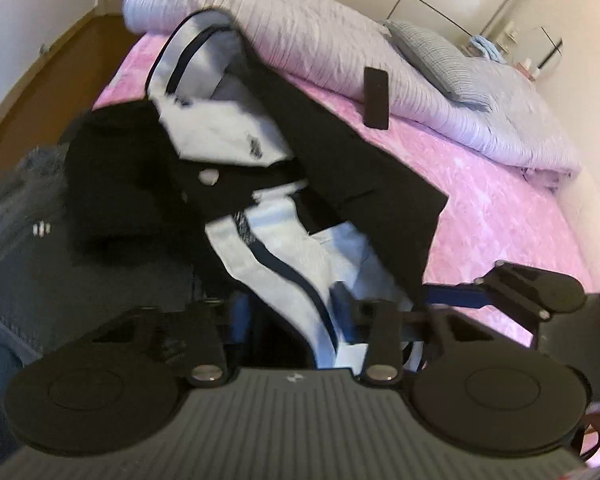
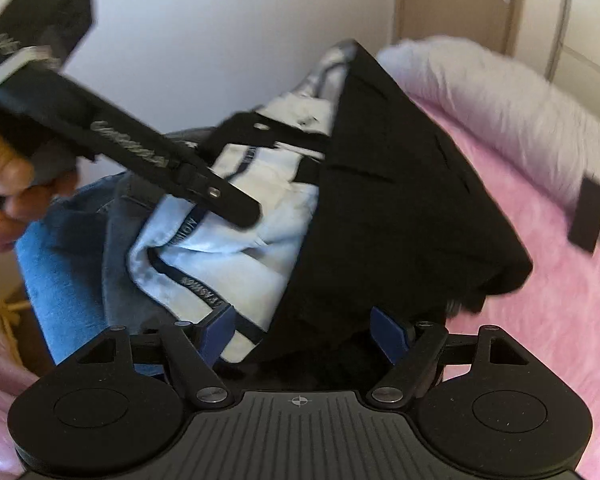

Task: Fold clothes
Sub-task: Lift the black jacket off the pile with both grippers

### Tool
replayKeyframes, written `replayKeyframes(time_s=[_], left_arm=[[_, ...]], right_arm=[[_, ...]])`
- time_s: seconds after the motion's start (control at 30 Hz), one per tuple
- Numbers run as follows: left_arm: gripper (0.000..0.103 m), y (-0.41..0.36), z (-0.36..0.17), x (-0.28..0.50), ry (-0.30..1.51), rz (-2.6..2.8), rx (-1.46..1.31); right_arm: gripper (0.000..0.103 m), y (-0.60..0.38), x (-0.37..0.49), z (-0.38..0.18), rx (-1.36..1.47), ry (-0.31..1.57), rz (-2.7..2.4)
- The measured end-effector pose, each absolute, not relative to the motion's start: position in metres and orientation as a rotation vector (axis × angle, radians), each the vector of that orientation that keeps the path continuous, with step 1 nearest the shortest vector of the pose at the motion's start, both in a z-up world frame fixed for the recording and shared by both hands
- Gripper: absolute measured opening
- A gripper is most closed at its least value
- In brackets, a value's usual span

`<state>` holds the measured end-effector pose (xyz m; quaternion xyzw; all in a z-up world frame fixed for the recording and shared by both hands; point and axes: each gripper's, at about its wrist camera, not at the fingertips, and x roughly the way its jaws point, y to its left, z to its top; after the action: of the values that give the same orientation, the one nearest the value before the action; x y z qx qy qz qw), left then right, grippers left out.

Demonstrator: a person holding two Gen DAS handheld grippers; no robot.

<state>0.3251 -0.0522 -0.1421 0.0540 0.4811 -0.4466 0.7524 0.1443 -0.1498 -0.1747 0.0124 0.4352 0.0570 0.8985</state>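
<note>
A black-and-white garment (image 1: 228,136) with navy trim lies bunched on the pink bed sheet (image 1: 500,216). In the left wrist view a white, navy-striped fold (image 1: 284,280) runs between the blue pads (image 1: 240,312) of my left gripper (image 1: 292,308), which is shut on it. In the right wrist view the garment's black part (image 2: 400,200) fills the gap between the blue pads (image 2: 388,332) of my right gripper (image 2: 304,334). From there the left gripper (image 2: 236,204) shows at upper left, held by a hand (image 2: 8,184). The right gripper (image 1: 532,292) also shows at the left view's right edge.
A rumpled lavender duvet (image 1: 300,28) and a striped pillow (image 1: 440,64) lie along the bed's far side. A small black rectangle (image 1: 376,98) sits at the duvet's edge. Jeans (image 2: 60,264) and a grey garment (image 1: 28,240) are piled on the left. Beyond is a wooden floor (image 1: 60,56).
</note>
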Motion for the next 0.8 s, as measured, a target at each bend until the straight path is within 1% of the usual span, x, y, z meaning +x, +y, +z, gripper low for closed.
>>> replayKeyframes(time_s=[0.03, 0.07, 0.1, 0.2, 0.4, 0.6, 0.8], left_arm=[[0.023, -0.055, -0.135, 0.322, 1.033, -0.99, 0.127], [0.02, -0.057, -0.128, 0.319, 1.015, -1.006, 0.134], [0.017, -0.063, -0.118, 0.314, 0.991, -1.032, 0.142], [0.014, -0.086, -0.089, 0.294, 0.919, -1.118, 0.16], [0.014, -0.165, -0.038, 0.231, 0.804, -1.295, 0.159], [0.013, -0.278, -0.039, 0.107, 0.828, -1.402, 0.215], [0.013, -0.392, -0.041, -0.018, 0.851, -1.508, 0.274]], right_arm=[[0.027, -0.158, 0.141, -0.17, 0.031, 0.888, 0.103], [0.009, -0.165, 0.137, -0.164, 0.035, 0.875, 0.088], [0.008, -0.173, 0.133, -0.159, 0.04, 0.862, 0.074], [0.006, -0.198, 0.12, -0.141, 0.058, 0.819, 0.026], [0.005, -0.282, 0.053, -0.07, 0.128, 0.717, -0.128], [0.005, -0.365, -0.048, -0.028, 0.162, 0.657, -0.253], [0.004, -0.479, -0.183, -0.025, 0.256, 0.654, -0.318]])
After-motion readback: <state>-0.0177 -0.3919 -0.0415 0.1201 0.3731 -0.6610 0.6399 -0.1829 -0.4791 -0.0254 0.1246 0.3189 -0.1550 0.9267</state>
